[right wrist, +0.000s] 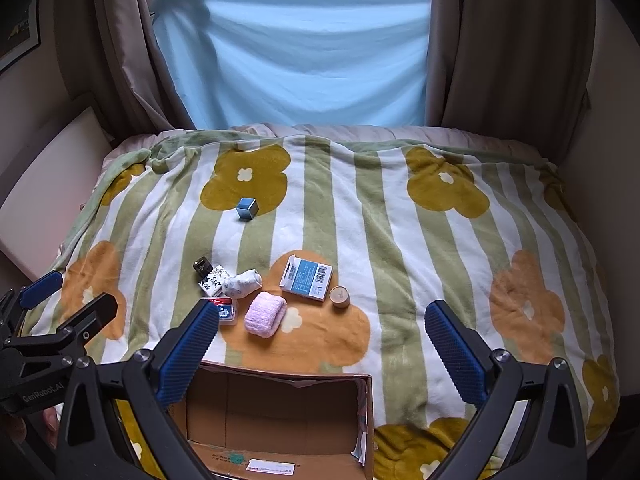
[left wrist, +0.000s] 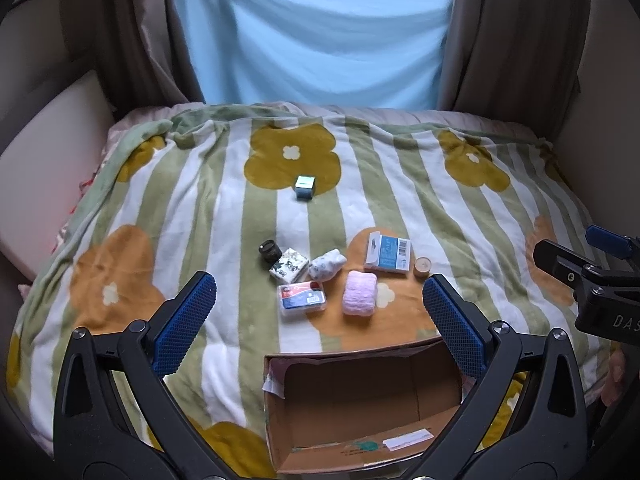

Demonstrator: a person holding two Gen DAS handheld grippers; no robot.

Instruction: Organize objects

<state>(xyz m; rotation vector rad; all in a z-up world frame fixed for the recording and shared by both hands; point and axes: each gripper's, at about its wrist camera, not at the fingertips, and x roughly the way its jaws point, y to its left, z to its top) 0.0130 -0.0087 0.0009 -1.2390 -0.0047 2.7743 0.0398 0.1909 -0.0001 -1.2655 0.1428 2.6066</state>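
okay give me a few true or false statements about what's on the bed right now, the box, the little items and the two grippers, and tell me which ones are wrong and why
1. The cardboard box holds no items. True.
2. The left gripper is shut on the pink towel. False: both it and the right gripper are open and hold nothing; the towel lies on the blanket.
3. The small blue cube box sits apart, farther from the box than the other items. True.
4. The round wooden container is inside the cardboard box. False: it stands on the blanket beside the blue-and-white package.
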